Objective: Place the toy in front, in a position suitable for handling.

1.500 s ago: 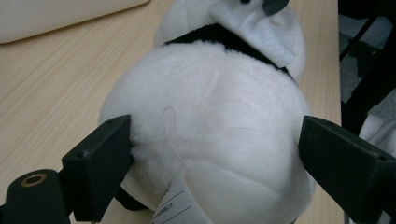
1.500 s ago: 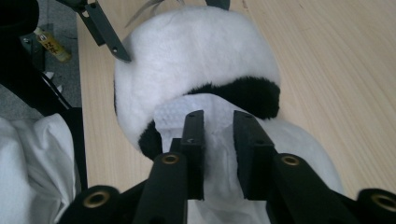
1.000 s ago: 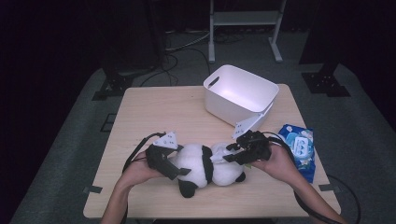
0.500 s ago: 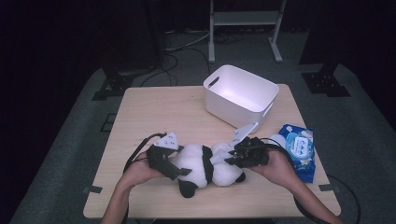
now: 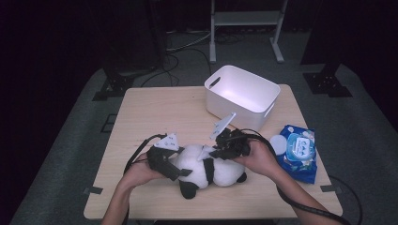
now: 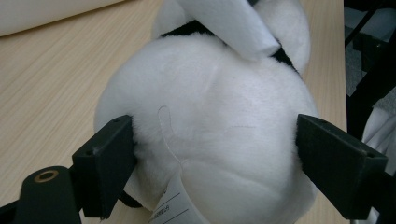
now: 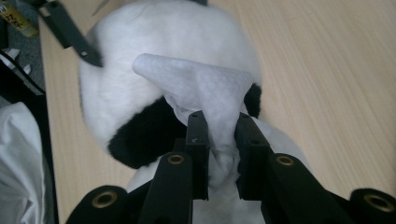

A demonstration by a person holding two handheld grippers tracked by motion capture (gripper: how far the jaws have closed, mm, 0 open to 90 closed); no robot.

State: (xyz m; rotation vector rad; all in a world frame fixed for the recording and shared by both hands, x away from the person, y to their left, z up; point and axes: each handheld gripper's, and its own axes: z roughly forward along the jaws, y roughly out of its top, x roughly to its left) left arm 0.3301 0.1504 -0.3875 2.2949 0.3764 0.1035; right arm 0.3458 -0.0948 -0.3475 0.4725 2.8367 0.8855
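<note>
A person is cleaning a plush panda that is lying on its side near the front edge of the wooden table. The left gripper is bracing the round white rump, its jaws spread wide and pressing into the fur on both flanks, presumably to stop the toy from sliding. The right gripper, jaws having just been closing, is pinching a crumpled white wipe against the black band of the body. The fur is looking soft and dense; the wipe, thin and quilted. A white plastic bin and a blue wipes packet are lying near.
</note>
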